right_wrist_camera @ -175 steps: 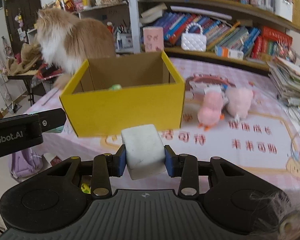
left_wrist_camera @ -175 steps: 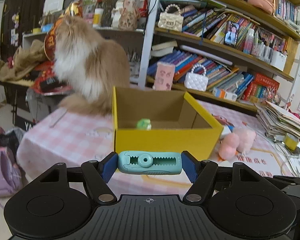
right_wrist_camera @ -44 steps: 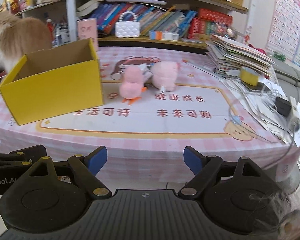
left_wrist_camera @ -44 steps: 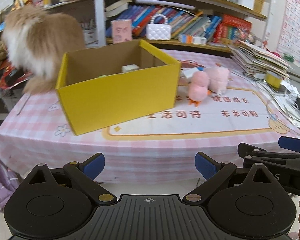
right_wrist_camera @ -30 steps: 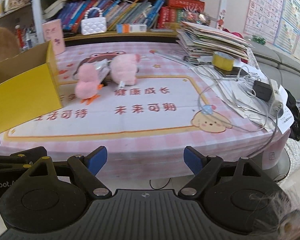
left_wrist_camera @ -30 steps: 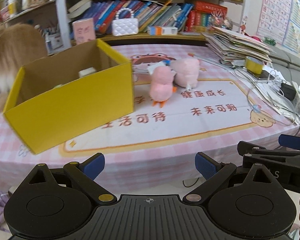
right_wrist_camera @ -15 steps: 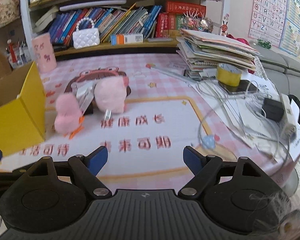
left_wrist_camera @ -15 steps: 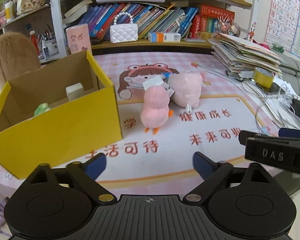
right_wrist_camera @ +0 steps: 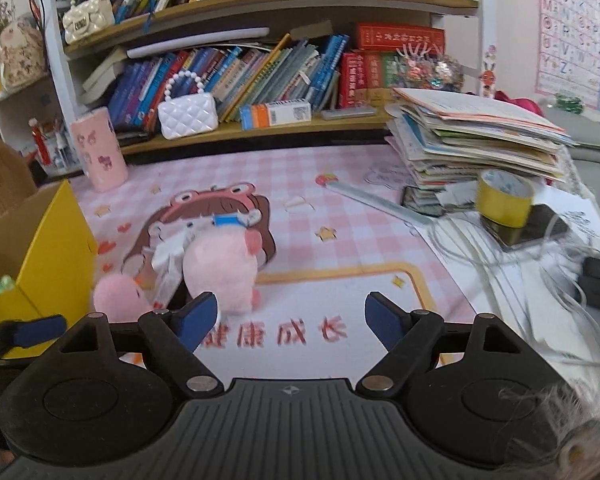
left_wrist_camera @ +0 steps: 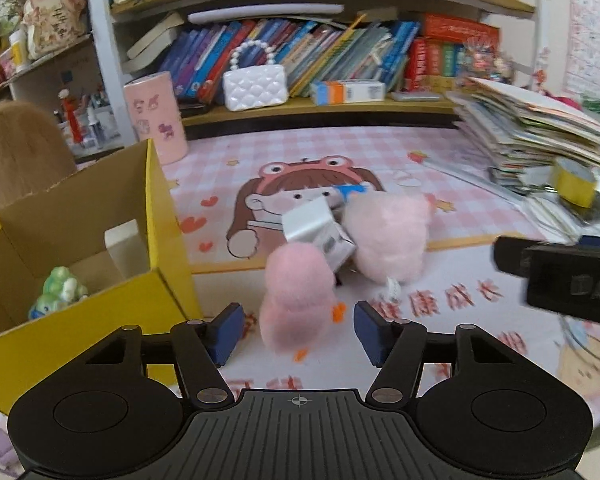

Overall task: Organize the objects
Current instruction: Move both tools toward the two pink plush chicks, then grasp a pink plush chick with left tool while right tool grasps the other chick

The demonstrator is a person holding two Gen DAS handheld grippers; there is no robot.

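Left gripper (left_wrist_camera: 299, 334) was spread wide around the pink duck (left_wrist_camera: 296, 300); right gripper (right_wrist_camera: 288, 318) gaped empty. Risk: closing could snag the paper tag (left_wrist_camera: 320, 232) or nudge the pink pig (left_wrist_camera: 384, 236).

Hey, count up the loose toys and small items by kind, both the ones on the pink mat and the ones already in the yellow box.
Pink plush toys on the mat: 2, the duck and the rounder one
White packet between them: 1
Green figurine in the yellow box: 1
White block in the box: 1
Total: 5
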